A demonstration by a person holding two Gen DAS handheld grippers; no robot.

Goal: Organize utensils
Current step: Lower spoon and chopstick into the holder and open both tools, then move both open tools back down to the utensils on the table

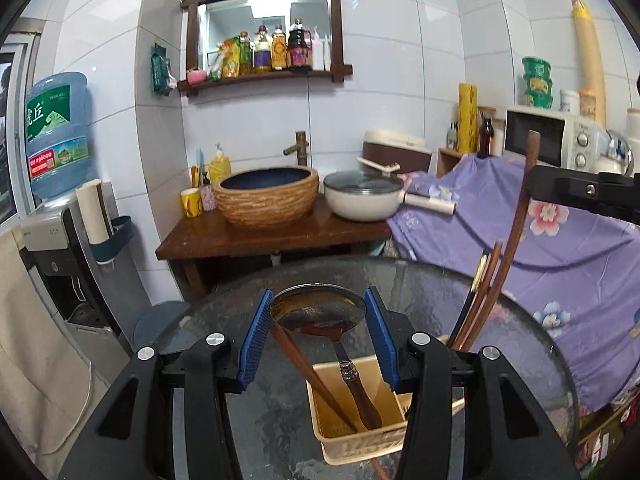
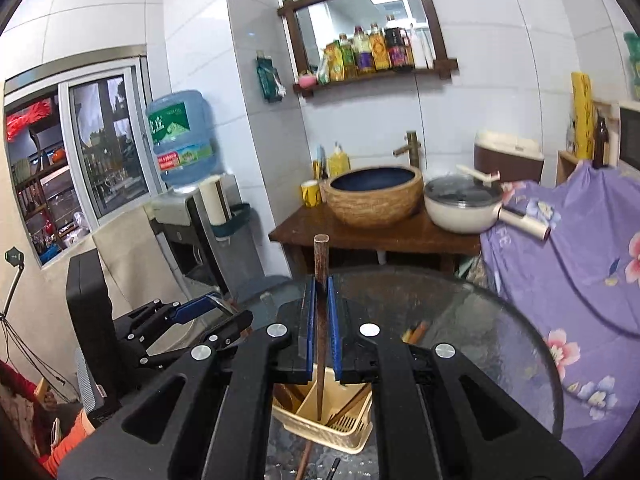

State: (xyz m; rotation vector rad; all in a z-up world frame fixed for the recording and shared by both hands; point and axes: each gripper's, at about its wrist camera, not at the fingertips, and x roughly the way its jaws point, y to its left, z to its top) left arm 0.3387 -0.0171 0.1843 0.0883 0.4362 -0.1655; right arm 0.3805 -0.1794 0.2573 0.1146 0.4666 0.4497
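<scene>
A cream utensil holder point(image 1: 360, 420) stands on the round glass table point(image 1: 460, 300). A metal ladle point(image 1: 318, 308) with a wooden handle stands in it, bowl up, between the open fingers of my left gripper point(image 1: 318, 336), which do not clamp it. A wooden stick leans beside it. My right gripper point(image 2: 319, 320) is shut on a long wooden utensil point(image 2: 321, 300) whose lower end reaches into the holder point(image 2: 332, 420). That utensil point(image 1: 520, 216) shows at the right of the left wrist view, next to chopsticks point(image 1: 480, 300) in another compartment.
A wooden washstand point(image 1: 272, 236) with a basin point(image 1: 266, 196) and a lidded white pan point(image 1: 360, 196) stands behind the table. A purple floral cloth point(image 1: 560, 248) covers furniture at right. A water dispenser point(image 1: 56, 200) stands at left.
</scene>
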